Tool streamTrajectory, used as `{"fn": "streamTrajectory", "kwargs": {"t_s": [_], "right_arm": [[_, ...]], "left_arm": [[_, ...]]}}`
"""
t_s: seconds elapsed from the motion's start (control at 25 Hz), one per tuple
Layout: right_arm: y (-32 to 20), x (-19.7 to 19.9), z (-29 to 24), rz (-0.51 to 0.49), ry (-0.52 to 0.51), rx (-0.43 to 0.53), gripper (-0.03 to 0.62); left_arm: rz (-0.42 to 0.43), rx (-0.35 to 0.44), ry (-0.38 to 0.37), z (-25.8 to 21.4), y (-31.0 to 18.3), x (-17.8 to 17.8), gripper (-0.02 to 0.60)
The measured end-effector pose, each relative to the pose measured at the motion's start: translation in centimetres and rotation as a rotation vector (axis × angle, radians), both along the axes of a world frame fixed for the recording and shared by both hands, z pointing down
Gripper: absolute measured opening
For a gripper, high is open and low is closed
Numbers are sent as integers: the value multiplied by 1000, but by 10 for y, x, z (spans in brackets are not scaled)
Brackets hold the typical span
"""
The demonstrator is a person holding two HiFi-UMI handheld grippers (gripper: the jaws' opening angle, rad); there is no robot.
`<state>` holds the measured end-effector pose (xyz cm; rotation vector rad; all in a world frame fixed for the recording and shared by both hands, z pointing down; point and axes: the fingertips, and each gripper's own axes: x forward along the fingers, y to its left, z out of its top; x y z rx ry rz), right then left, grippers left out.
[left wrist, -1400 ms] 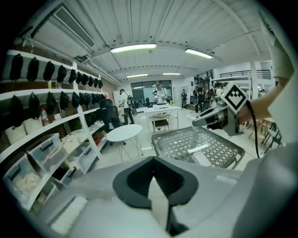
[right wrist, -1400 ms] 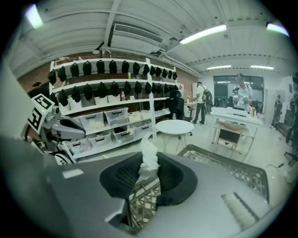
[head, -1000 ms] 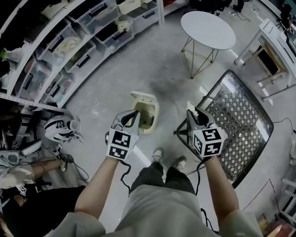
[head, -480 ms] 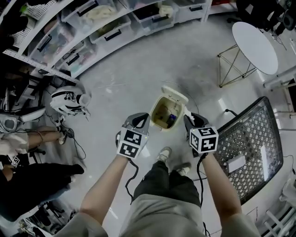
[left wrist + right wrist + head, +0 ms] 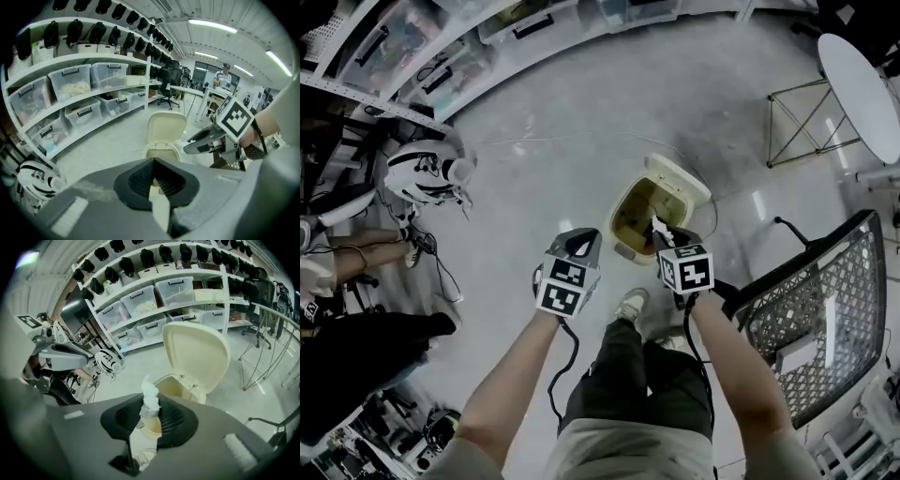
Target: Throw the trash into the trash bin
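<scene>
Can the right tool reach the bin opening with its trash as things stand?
Likely yes. The lid is up on the bin, and the right tool, shut on the trash, hangs at its near rim; nothing between.

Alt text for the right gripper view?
The right gripper pinches a crumpled white tissue wad in its dark jaws, aimed at a cream plastic trash bin with its lid open. Shelves of clear storage tubs stand behind.

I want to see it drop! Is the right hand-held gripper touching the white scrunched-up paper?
Touching. In the right gripper view, the right hand-held gripper is clamped on the white crumpled paper from both sides, and the paper's tip pokes out past the jaws.
</scene>
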<state>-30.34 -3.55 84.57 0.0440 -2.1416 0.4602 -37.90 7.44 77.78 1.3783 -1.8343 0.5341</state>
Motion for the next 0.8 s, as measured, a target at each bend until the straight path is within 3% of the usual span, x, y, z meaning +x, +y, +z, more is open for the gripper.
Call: {"fn": "streamTrajectory", "kwargs": {"t_s": [0.16, 0.28, 0.44, 0.64, 0.8], "right_arm": [[10, 0, 47, -7, 80, -24, 91], [12, 0, 71, 39, 128, -54, 93], [5, -6, 82, 104, 125, -82, 208], [0, 8, 64, 163, 135, -80, 221], [-4, 18, 17, 213, 75, -99, 219]], "left_arm": [[-31, -3, 44, 24, 11, 2, 3], [-60, 23, 35, 25, 18, -6, 2], [-65, 11, 30, 26, 26, -13, 3], [-49, 9, 32, 23, 29, -11, 3], [-12, -3, 40, 9, 23, 2, 3]]}}
